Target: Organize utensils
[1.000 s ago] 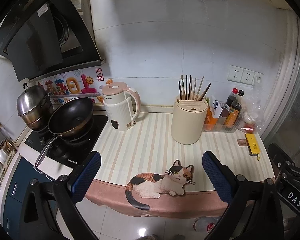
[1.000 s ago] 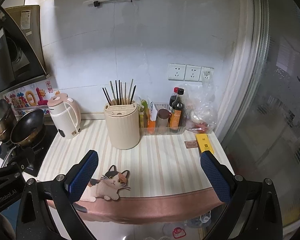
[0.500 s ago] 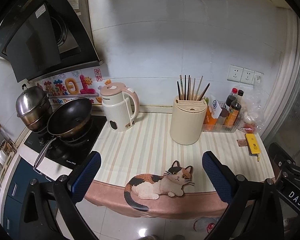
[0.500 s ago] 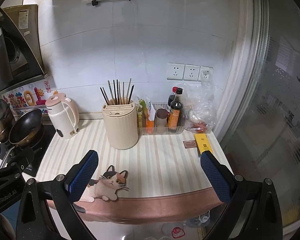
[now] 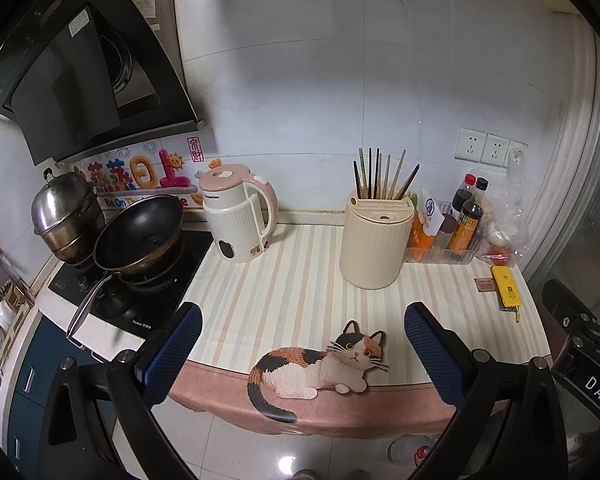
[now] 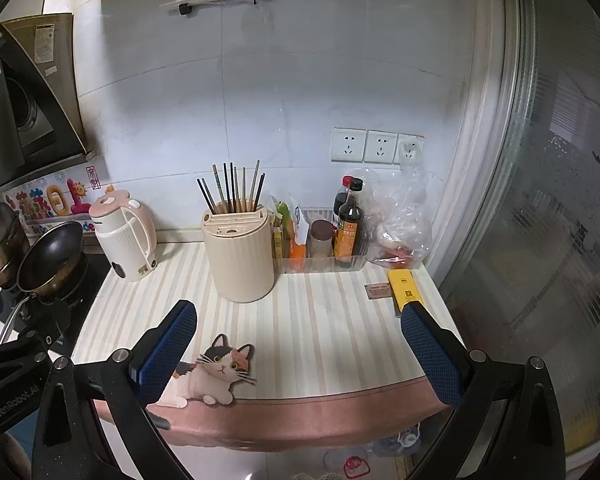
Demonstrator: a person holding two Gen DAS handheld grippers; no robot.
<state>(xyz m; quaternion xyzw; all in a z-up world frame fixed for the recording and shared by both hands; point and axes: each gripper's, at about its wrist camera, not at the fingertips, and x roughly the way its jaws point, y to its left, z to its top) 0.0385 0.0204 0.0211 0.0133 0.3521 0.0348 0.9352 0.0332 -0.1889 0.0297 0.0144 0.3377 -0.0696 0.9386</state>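
A cream ribbed utensil holder (image 5: 376,242) (image 6: 241,256) stands toward the back of the striped counter mat (image 5: 296,280) (image 6: 324,332). Several chopsticks (image 5: 382,176) (image 6: 234,190) stick up out of its top. My left gripper (image 5: 302,344) hovers in front of the counter's near edge, open and empty, blue pads wide apart. My right gripper (image 6: 298,346) does the same further right, open with nothing between its fingers. Both are well short of the holder.
A pink and white kettle (image 5: 238,216) (image 6: 124,236) stands left of the holder. A wok (image 5: 140,236) and steel pot (image 5: 66,212) sit on the stove. A clear tray of sauce bottles (image 6: 348,224), a plastic bag (image 6: 400,216) and a yellow device (image 6: 406,286) fill the right side.
Both views have shifted only slightly; the counter sits a little lower and left in the right wrist view. Nothing on the counter has moved and both grippers stay open.
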